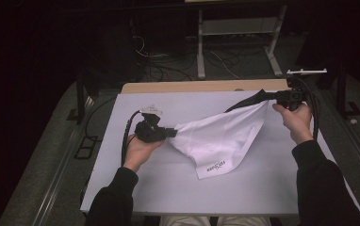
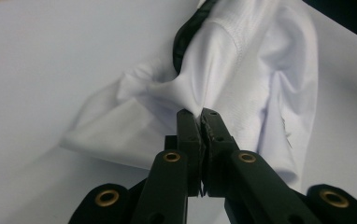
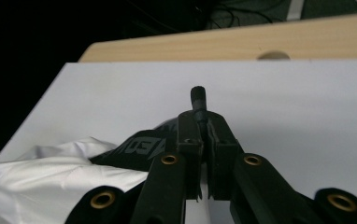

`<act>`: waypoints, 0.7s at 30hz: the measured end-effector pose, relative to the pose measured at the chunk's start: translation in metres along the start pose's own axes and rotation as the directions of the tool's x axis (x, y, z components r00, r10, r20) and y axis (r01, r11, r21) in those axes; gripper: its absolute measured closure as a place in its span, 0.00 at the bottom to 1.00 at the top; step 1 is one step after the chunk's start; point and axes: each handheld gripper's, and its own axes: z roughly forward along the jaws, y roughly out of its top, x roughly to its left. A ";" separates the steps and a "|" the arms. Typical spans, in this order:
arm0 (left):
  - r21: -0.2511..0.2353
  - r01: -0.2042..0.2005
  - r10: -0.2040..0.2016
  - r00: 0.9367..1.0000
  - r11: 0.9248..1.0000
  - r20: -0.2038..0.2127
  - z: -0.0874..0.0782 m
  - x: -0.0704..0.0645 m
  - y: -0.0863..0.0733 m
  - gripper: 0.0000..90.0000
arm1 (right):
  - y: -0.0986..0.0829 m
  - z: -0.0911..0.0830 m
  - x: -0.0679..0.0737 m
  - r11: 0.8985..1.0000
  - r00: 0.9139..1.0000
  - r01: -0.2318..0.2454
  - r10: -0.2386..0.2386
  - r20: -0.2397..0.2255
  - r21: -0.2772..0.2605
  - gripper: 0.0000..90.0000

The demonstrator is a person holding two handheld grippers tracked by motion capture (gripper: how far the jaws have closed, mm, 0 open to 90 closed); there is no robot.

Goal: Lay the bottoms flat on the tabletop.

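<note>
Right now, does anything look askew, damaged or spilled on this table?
Nothing looks damaged or spilled. The white garment hangs stretched and slanted between the left gripper, shut on its white fabric, and the right gripper, shut on its black waistband. That slant comes from being held.

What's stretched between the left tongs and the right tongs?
In the high view, white underwear with a black waistband spans from the left tongs to the right tongs.

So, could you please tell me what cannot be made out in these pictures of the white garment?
- High view: the print on the white garment is too small to read.
- Right gripper view: the lettering on the black waistband is partly hidden behind the right gripper.
- Left gripper view: the pinched fabric edge is hidden between the left gripper jaws.
</note>
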 end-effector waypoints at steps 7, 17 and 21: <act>0.097 -0.057 0.047 0.994 0.994 0.101 0.024 -0.030 -0.028 0.97 | -0.029 0.020 -0.018 0.997 0.998 -0.044 0.041 0.056 0.059 0.95; 0.221 -0.109 0.050 0.966 0.969 0.254 0.057 -0.066 -0.053 0.97 | -0.071 0.009 -0.036 0.994 0.995 -0.084 0.081 0.053 0.067 0.95; 0.259 -0.132 0.051 0.953 0.957 0.298 0.063 -0.074 -0.056 0.97 | -0.085 0.001 -0.040 0.993 0.995 -0.092 0.088 0.049 0.070 0.94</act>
